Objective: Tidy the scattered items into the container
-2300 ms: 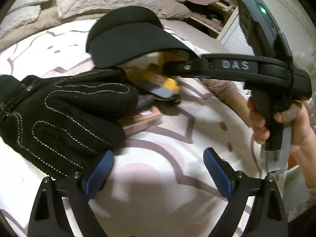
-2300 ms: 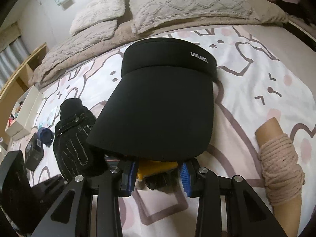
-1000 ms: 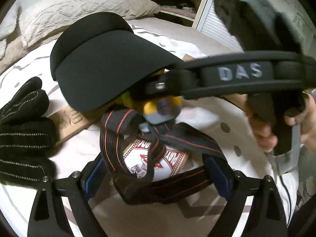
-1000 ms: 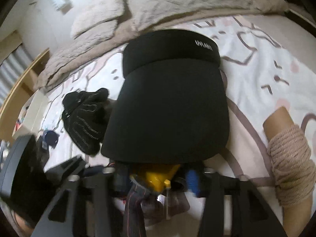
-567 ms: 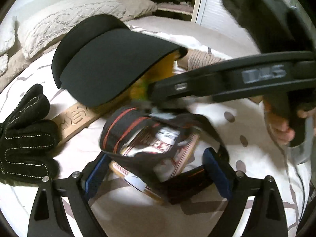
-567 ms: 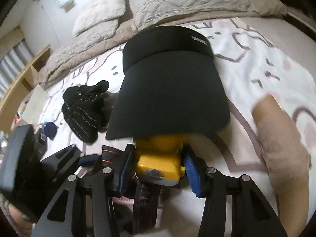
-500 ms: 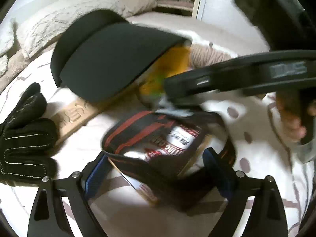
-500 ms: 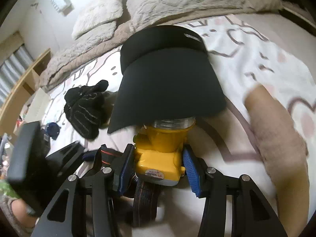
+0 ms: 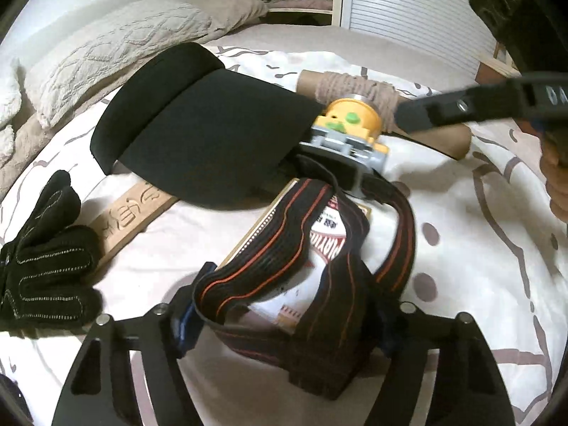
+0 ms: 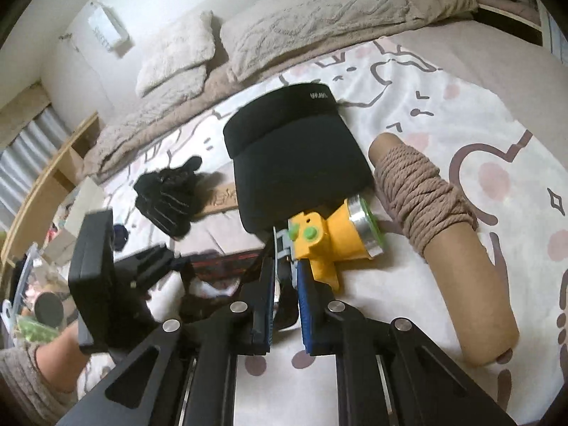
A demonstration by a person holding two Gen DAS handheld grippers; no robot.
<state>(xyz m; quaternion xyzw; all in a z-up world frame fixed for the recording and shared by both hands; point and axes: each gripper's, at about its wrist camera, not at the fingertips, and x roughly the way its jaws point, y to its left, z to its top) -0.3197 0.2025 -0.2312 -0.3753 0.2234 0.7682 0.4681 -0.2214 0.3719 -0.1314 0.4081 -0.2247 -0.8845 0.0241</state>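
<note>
A yellow headlamp (image 10: 330,245) lies on its side on the bed just clear of the black visor (image 10: 294,159). My right gripper (image 10: 285,266) is shut on the grey bracket and strap at the lamp's back. In the left wrist view the headlamp (image 9: 349,124) trails its black-and-red strap (image 9: 269,269) over a red-and-white card box (image 9: 326,245). The jaws of my left gripper (image 9: 284,323) are closing, with the strap loop and the near end of the box between them. One right gripper finger (image 9: 443,112) reaches in from the upper right.
A black glove (image 9: 42,277) and a carved wooden plaque (image 9: 131,213) lie left of the visor (image 9: 198,124). A cardboard tube wound with rope (image 10: 422,195) lies right of the lamp. Pillows (image 10: 312,14) line the bed's far end. Cluttered shelves stand at the left.
The right gripper drew the headlamp out from under the visor and narrowed from its yellow body to the rear bracket. The strap trailed over the card box. The left jaws came closer together.
</note>
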